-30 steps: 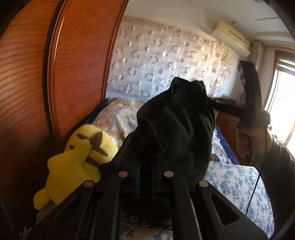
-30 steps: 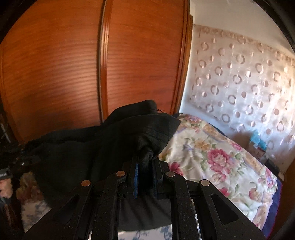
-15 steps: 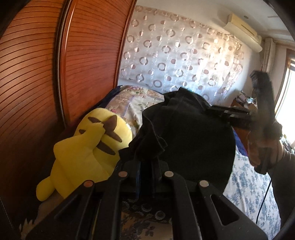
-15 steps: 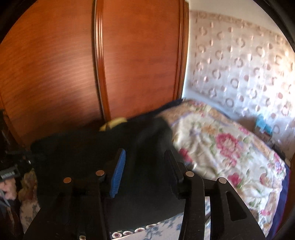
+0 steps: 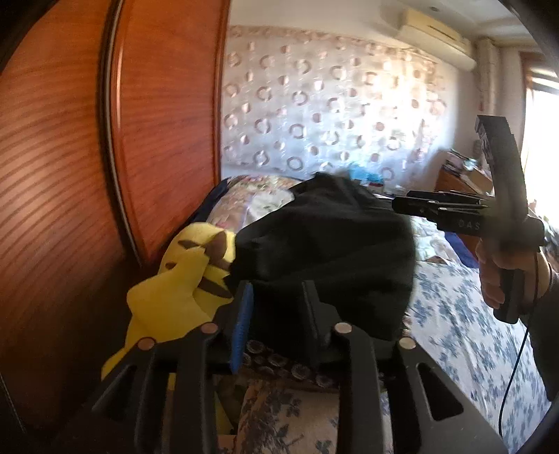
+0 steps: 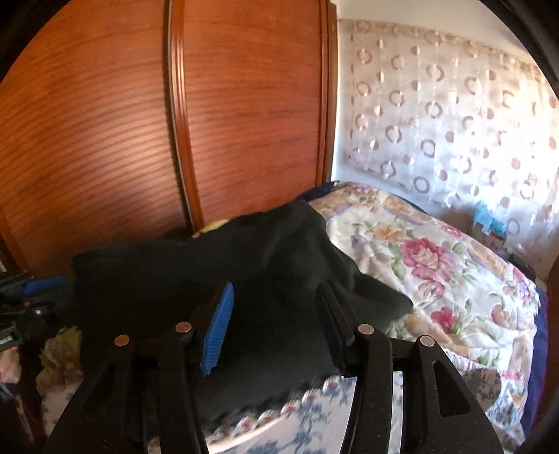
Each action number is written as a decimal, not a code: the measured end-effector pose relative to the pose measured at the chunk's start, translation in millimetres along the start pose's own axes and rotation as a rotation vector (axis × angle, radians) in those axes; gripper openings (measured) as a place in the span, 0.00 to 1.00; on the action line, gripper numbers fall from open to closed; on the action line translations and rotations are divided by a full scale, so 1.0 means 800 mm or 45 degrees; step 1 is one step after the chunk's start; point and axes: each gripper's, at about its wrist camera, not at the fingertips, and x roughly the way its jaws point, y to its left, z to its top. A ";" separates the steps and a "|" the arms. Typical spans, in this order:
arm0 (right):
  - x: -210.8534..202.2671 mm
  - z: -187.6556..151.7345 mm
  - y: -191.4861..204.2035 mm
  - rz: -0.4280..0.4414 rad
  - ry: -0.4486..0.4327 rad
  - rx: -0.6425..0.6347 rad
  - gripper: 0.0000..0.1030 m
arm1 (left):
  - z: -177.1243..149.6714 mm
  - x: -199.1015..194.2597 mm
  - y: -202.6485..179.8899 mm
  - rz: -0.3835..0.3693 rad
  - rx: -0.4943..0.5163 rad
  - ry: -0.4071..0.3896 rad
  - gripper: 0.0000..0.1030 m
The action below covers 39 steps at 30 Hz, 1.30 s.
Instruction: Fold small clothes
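1. Black, soft knit-looking cloth: the garment lies slumped on the bed, partly draped over a yellow plush toy beside the wooden wardrobe doors.
2. It looks light and limp, with no stiffness and likely to sag and bunch wherever it is not supported. It is not fragile, and the matt weave should not slip in rubber pads.
3. Best holds, I judge, are 2 corners or a hem edge, so the cloth hangs flat rather than in a wad.
4. The left gripper has its jaws parting, with cloth between them but not pinched. The right gripper is likewise opening, with the garment lying between its jaws, released.
5. The bed is a soft, uneven surface of floral quilt and blue-flowered sheet, so creases will not press out crisply.
6. Behind hang a circle-patterned curtain and an air conditioner, with bright window light at the right.
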 end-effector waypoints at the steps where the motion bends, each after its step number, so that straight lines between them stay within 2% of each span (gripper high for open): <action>1: -0.014 -0.004 0.005 -0.008 -0.014 0.005 0.52 | -0.001 -0.010 -0.008 -0.004 0.031 -0.015 0.31; 8: -0.103 -0.042 0.033 -0.056 -0.097 0.043 0.61 | 0.000 -0.053 -0.039 -0.071 0.095 -0.091 0.48; 15: -0.186 -0.088 0.050 -0.144 -0.162 0.080 0.76 | -0.010 -0.080 -0.077 -0.127 0.152 -0.123 0.48; 21: -0.235 -0.130 0.055 -0.211 -0.184 0.133 0.85 | -0.020 -0.088 -0.116 -0.176 0.197 -0.115 0.49; 32: -0.341 -0.203 0.044 -0.421 -0.252 0.319 0.88 | -0.030 -0.107 -0.189 -0.254 0.256 -0.120 0.49; 39: -0.416 -0.219 0.036 -0.589 -0.312 0.374 0.89 | -0.015 -0.133 -0.218 -0.296 0.252 -0.149 0.49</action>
